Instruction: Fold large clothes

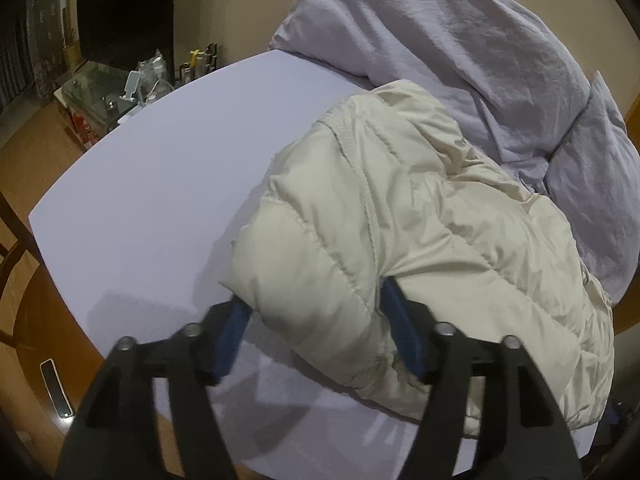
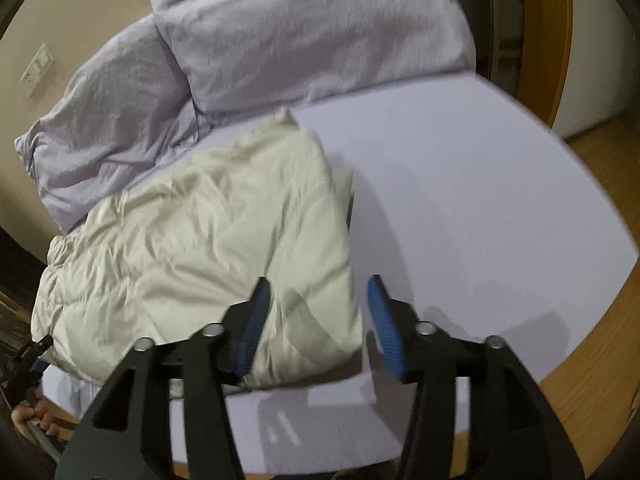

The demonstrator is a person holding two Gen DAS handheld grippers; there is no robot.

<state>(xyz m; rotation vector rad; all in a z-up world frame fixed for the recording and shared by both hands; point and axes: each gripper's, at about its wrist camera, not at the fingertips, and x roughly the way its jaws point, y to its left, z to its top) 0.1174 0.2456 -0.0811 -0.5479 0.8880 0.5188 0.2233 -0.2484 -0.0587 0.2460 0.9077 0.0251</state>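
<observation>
One cream puffer jacket (image 1: pixel 400 240) is laid folded on the bed (image 1: pixel 152 184), toward the edge where two lilac pillows (image 2: pixel 312 32) are piled against the wall. The left claw (image 1: pixel 316 320) is set over the jacket's near corner, its blue pads pressed into a puffy fold, so that fold is gripped. The right claw (image 2: pixel 320 312) is held released, jaws spread, above the jacket's other near corner.
</observation>
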